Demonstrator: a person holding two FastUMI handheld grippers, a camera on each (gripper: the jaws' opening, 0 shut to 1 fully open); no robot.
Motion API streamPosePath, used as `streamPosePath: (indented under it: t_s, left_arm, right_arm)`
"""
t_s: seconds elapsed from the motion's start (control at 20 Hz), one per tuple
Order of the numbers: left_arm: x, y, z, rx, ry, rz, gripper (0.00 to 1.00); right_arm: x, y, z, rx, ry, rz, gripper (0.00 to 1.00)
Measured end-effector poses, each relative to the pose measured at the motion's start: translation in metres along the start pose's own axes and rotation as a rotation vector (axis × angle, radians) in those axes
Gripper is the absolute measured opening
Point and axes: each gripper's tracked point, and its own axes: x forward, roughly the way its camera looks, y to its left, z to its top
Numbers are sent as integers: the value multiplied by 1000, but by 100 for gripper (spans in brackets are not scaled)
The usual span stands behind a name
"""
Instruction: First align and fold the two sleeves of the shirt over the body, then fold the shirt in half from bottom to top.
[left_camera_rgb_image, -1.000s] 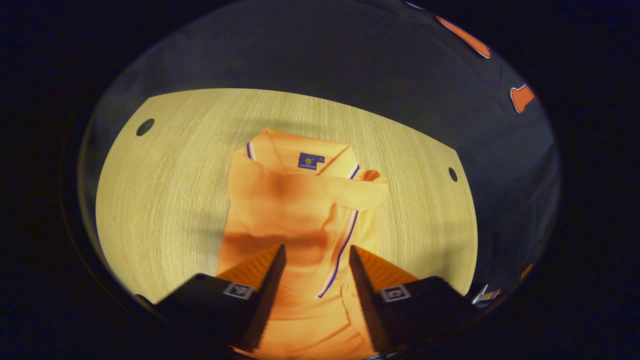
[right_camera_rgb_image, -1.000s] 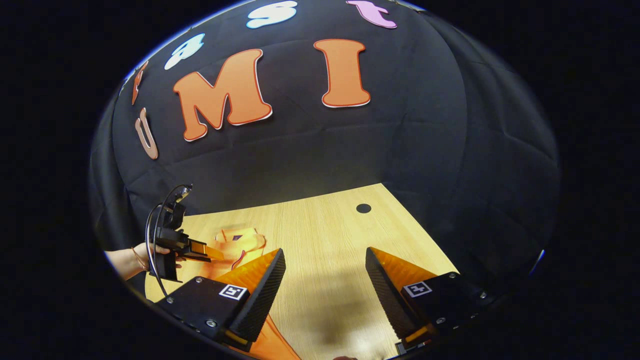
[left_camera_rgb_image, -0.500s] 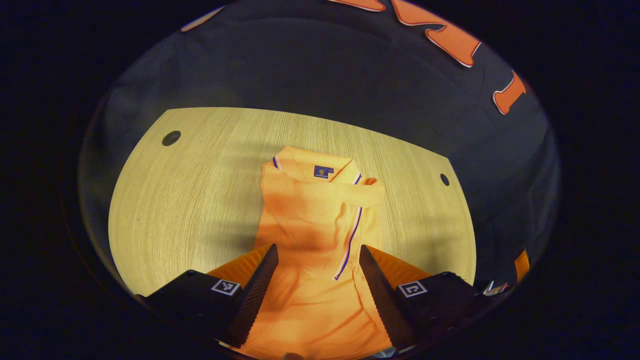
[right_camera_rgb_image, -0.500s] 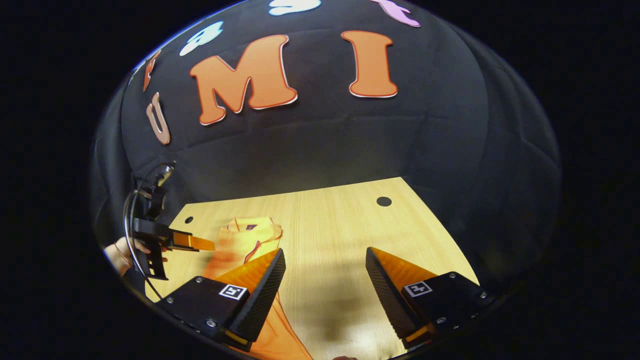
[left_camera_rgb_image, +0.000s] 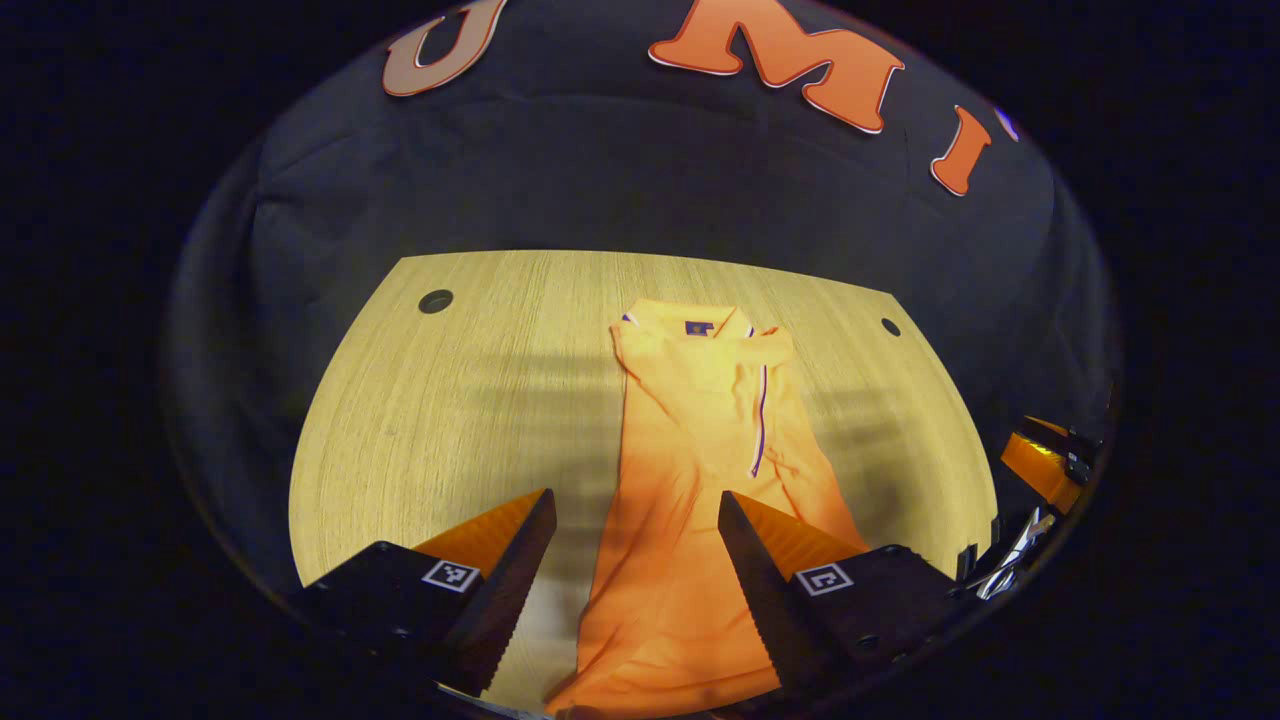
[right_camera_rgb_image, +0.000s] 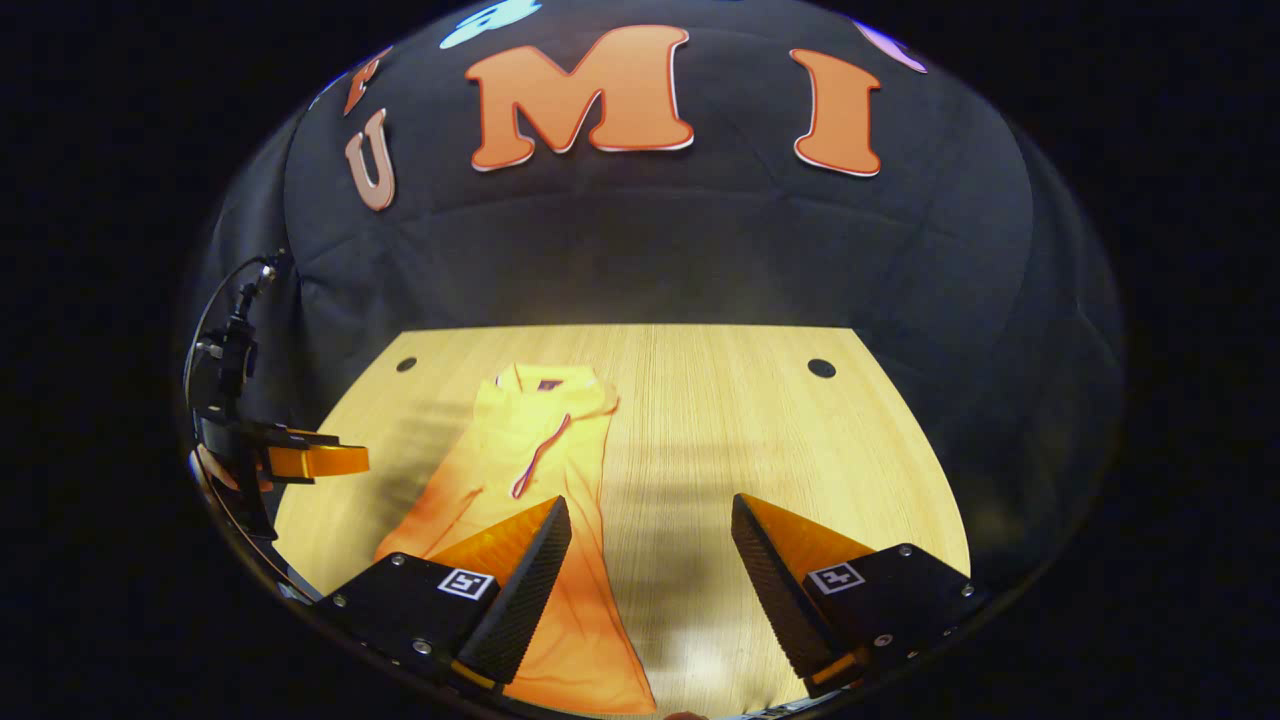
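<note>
An orange polo shirt (left_camera_rgb_image: 690, 470) lies flat on the wooden table (left_camera_rgb_image: 450, 400) as a long narrow strip, collar at the far end. A sleeve with a dark and white striped edge (left_camera_rgb_image: 760, 420) lies folded over the body. My left gripper (left_camera_rgb_image: 635, 497) hovers open above the shirt's lower part with nothing between its fingers. My right gripper (right_camera_rgb_image: 649, 502) is open over bare table, just right of the shirt (right_camera_rgb_image: 540, 450). The left gripper (right_camera_rgb_image: 300, 460) also shows in the right gripper view, at the far left, held off the table's edge.
The table (right_camera_rgb_image: 750, 430) has two round holes near its far corners (left_camera_rgb_image: 436, 300) (left_camera_rgb_image: 890, 327). The black booth wall rises right behind the table's far edge. The right gripper (left_camera_rgb_image: 1040, 465) shows at the right rim of the left gripper view.
Both grippers have drawn back from the shirt toward the near side, so more of the table shows. The shirt lies still, and both grippers stay open.
</note>
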Motion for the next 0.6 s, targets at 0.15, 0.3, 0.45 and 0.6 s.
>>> streamPosePath:
  t_s: [0.15,0.3,0.45,0.6]
  left_arm:
    - [-23,10,-41,15,12,25,99]
    - [-42,5,-84,-10,30,8,98]
    - [-51,10,-122,-23,72,24,99]
    - [-58,3,-165,-10,149,21,98]
  right_arm:
    - [-3,13,-41,-5,93,14,98]
    - [-10,23,-91,-16,191,24,98]
    - [-18,36,-143,-12,302,30,99]
    - [-28,47,-186,-19,394,47,98]
